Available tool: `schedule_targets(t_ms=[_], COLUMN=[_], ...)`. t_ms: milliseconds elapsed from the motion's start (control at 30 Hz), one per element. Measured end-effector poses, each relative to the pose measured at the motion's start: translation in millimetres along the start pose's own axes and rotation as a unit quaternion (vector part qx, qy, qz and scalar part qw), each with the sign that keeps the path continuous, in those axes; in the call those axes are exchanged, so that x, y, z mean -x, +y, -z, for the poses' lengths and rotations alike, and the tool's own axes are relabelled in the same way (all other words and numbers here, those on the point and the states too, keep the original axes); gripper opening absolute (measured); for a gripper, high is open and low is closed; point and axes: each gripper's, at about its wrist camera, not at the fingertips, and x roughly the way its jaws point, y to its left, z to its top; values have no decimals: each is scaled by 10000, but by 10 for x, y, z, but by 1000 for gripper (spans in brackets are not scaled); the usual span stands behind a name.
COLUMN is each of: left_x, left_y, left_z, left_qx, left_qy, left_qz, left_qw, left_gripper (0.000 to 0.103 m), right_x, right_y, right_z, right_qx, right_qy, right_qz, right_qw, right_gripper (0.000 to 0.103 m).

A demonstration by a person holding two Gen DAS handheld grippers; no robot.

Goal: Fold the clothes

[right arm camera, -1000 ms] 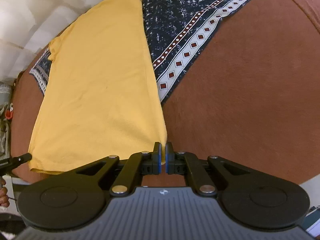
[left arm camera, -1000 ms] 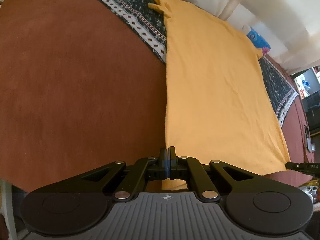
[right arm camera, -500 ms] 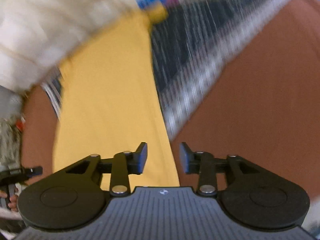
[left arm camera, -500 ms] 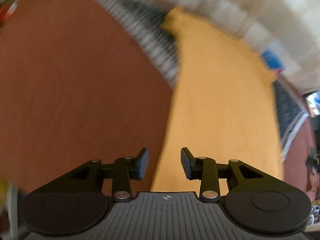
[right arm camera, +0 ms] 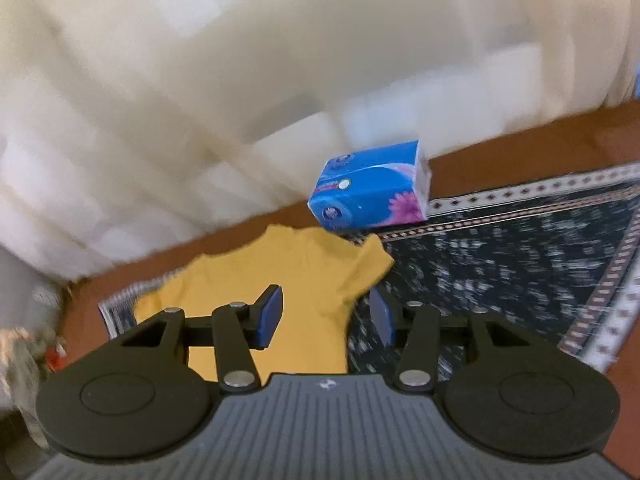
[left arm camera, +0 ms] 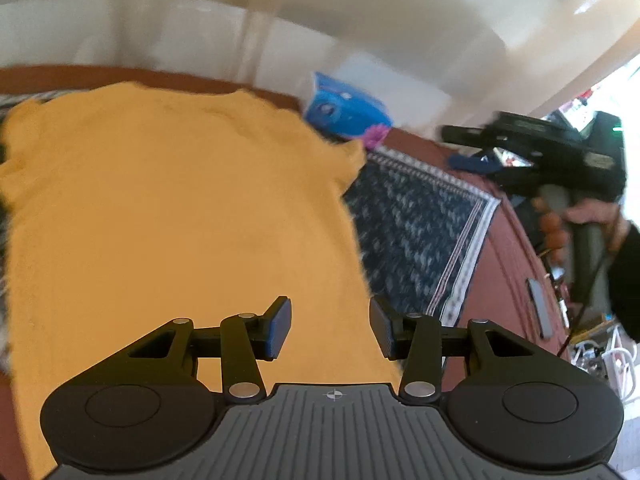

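Jaws of both the left gripper (left arm camera: 330, 328) and right gripper (right arm camera: 325, 322), clamped a second ago, are now spread; the flat yellow cotton T-shirt (left arm camera: 168, 216) lies released on the patterned navy cloth (left arm camera: 416, 224), ready for regrasping.

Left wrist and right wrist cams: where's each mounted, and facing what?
Left wrist: on the left tool, looking along open fingers over the yellow cotton T-shirt; right tool and hand at right.
Right wrist: on the right tool, open, facing the shirt's collar end and white curtain.
Shared: shirt, blue tissue box, dark patterned cloth.
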Motion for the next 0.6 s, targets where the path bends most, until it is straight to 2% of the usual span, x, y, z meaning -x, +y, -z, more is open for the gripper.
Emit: schedule_targets(t_ms=[100, 233, 267, 400, 500, 533, 567, 600], left_x=[-315, -521, -507, -374, -276, -232, -177, -104], left_y=[-53, 8, 77, 452, 802, 914, 1019, 1148], left_z=[-151, -379, -426, -581, -678, -714, -744, -770], left_qx=[92, 120, 193, 662, 926, 977, 1026, 1069], left_qy=[-98, -214, -257, -432, -486, -497, -522, -566], left_qz=[-276, -783, -869, -1098, -1324, -1357, -1388, -1408], left_qw=[9995, 9966, 9957, 9908, 9857, 9847, 9836, 9826], left_gripper=[60, 60, 60, 62, 63, 63, 63, 63], right_x=[-433, -923, -994, -1148, -1266, -1300, -1332, -1351], right_y=[-385, -792, -855, -1018, -1028, -1032, -1038, -1043], right_z=[-78, 22, 56, 183, 203, 228, 258, 293], right_qx=[-795, -1744, -1887, -2535, -2624, -2734, -2869, -3050], right_qy=[201, 407, 437, 403, 317, 260, 190, 129], right_qz=[-392, -684, -673, -1069, -963, -960, -981, -1000], right_qw=[9959, 9814, 9788, 9606, 9596, 9568, 9527, 9470], right_gripper=[58, 58, 58, 56, 56, 48, 46, 40])
